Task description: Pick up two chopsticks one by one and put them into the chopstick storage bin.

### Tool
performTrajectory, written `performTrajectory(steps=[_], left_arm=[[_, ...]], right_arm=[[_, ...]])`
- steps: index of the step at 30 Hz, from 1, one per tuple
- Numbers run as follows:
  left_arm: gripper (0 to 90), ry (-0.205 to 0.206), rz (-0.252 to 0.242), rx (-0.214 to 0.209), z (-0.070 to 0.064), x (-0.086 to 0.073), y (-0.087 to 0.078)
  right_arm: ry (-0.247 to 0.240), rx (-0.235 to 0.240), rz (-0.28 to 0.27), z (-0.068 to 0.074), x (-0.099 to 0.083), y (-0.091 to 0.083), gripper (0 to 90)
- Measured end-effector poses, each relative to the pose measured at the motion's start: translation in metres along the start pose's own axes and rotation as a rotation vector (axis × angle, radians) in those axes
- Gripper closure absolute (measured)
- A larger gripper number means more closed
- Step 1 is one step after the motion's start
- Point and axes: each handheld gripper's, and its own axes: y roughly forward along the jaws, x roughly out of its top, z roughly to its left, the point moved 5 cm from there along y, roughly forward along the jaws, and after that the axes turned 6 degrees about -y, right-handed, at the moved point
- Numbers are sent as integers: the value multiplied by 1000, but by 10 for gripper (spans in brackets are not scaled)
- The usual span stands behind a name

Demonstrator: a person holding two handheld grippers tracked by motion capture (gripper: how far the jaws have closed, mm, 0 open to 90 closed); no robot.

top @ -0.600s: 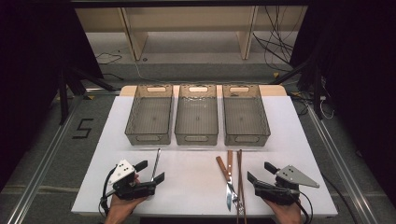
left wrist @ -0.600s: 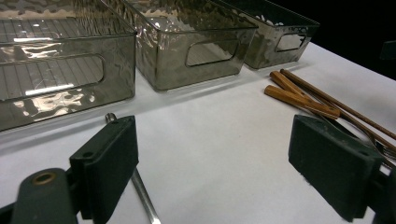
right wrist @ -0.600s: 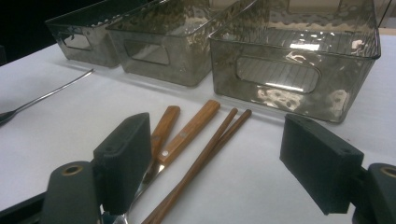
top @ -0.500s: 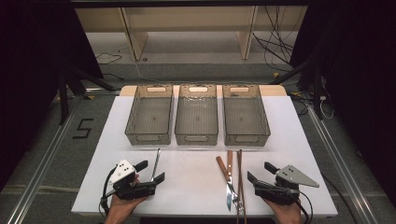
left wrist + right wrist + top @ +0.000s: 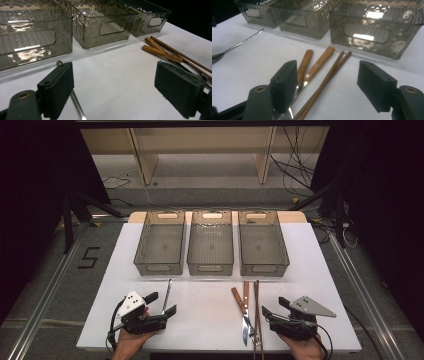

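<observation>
A slim metal utensil (image 5: 167, 295) lies on the white table (image 5: 210, 320), just off my left gripper (image 5: 162, 304). That gripper rests on the table, open and empty; in the left gripper view (image 5: 115, 87) the utensil's handle (image 5: 75, 102) passes by the left jaw. Two wooden-handled pieces of cutlery (image 5: 242, 300) and a pair of brown chopsticks (image 5: 257, 315) lie side by side left of my right gripper (image 5: 274, 306), which is open and holds nothing. In the right gripper view (image 5: 330, 85) the wooden handles (image 5: 312, 65) and chopsticks (image 5: 329, 75) run between the jaws.
Three empty see-through grey bins stand in a row across the middle of the table: left (image 5: 160, 265), middle (image 5: 210, 267), right (image 5: 264, 267). Bare white surface stretches between the two grippers. The table's front edge is right by the hands.
</observation>
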Motion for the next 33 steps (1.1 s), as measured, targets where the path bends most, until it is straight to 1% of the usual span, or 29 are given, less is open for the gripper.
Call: performTrajectory(steps=[1, 2, 3, 4, 7, 8, 9, 11, 12, 13, 18, 19, 20, 24, 28, 29, 33], left_arm=[[155, -1, -1, 1, 0, 0, 0], [155, 0, -1, 0, 0, 0, 0], [155, 0, -1, 0, 0, 0, 0], [155, 0, 0, 0, 0, 0, 0], [154, 0, 0, 1, 0, 0, 0], [155, 0, 0, 2, 0, 0, 0], [155, 0, 0, 2, 0, 0, 0], [155, 2, 2, 2, 0, 0, 0], [155, 3, 2, 2, 0, 0, 0], [155, 3, 2, 2, 0, 0, 0], [155, 6, 2, 4, 0, 0, 0], [155, 8, 2, 5, 0, 0, 0], [155, 7, 2, 5, 0, 0, 0], [155, 13, 5, 6, 0, 0, 0], [155, 14, 5, 7, 0, 0, 0], [154, 15, 5, 7, 0, 0, 0], [154, 17, 6, 8, 0, -1, 0]], right_arm=[[0, 0, 0, 0, 0, 0, 338], [-14, 6, 36, 5, 0, 2, 344], [-22, 9, 52, 7, -1, 3, 347], [-22, 9, 52, 7, -1, 3, 347], [-45, 19, 99, 13, -3, 6, 354], [-42, 28, 123, 16, -4, 8, 375], [-39, 33, 135, 17, -5, 8, 388], [-42, 31, 143, 18, -6, 10, 402], [-43, 23, 161, 19, -7, 10, 413], [-55, 6, 187, 19, -10, 13, 436], [-30, -3, 254, 18, -20, 19, 488], [-23, 0, 264, 19, -22, 20, 502], [-23, 0, 264, 19, -22, 20, 502], [-27, -1, 290, 25, -26, 23, 560], [-3, -8, 301, 25, -30, 24, 596], [16, -4, 310, 25, -32, 25, 609], [31, -4, 319, 25, -34, 26, 624]])
